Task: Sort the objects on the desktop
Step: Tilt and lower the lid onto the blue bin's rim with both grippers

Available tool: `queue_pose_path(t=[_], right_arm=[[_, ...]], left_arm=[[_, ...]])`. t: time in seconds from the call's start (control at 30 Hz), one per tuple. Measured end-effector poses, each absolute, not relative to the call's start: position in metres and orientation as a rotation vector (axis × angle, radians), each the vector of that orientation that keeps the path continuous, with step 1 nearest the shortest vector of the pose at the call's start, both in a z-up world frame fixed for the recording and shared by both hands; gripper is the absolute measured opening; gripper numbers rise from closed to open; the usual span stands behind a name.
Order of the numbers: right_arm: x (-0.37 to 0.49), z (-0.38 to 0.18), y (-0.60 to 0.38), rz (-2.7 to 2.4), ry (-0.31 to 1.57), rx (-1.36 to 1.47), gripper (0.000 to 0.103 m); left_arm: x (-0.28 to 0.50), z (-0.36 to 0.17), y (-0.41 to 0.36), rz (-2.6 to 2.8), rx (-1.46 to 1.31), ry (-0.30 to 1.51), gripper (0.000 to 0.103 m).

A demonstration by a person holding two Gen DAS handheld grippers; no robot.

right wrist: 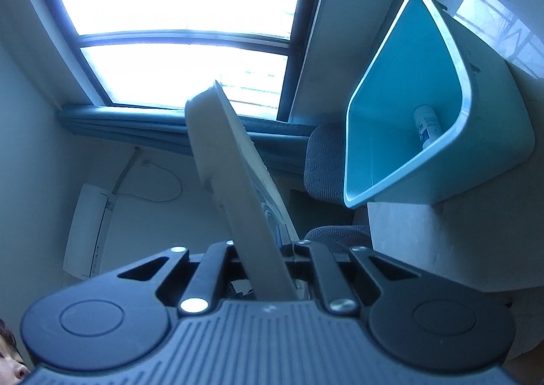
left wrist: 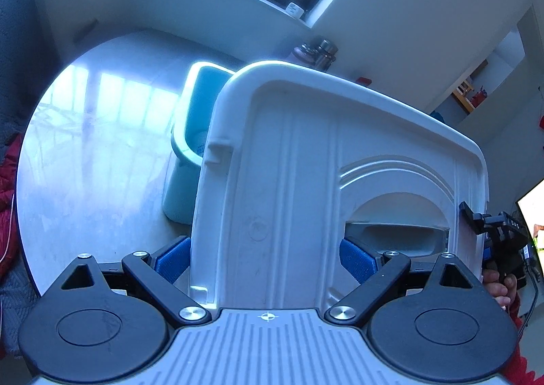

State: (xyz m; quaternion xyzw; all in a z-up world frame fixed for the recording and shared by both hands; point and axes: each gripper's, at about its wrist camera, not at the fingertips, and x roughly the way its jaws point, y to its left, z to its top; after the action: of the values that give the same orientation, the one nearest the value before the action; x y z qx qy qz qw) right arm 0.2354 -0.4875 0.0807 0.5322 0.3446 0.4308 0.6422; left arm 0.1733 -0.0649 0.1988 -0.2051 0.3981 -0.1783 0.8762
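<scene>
White lid (left wrist: 306,181) fills the middle, pinched by both the left gripper (left wrist: 265,261) and right gripper (right wrist: 261,269). Next, I think, it goes on the blue bin (right wrist: 425,106), upper right.

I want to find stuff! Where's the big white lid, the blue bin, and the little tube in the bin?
white lid (left wrist: 306,181): left wrist view, on its ribbed underside.
blue bin (right wrist: 391,120): right wrist view, on its inner wall.
tube (right wrist: 427,126): right wrist view, on its printed label.
</scene>
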Motion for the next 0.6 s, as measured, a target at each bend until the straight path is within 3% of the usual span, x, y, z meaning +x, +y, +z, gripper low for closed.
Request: queue_pose_path(t=[0.6], right_arm=[[0.335,0.081,-0.457,0.889,0.742,1.184,0.008]], left_arm=[[0.313,0.201,-0.023,-0.441,-0.387,0.834,0.094]])
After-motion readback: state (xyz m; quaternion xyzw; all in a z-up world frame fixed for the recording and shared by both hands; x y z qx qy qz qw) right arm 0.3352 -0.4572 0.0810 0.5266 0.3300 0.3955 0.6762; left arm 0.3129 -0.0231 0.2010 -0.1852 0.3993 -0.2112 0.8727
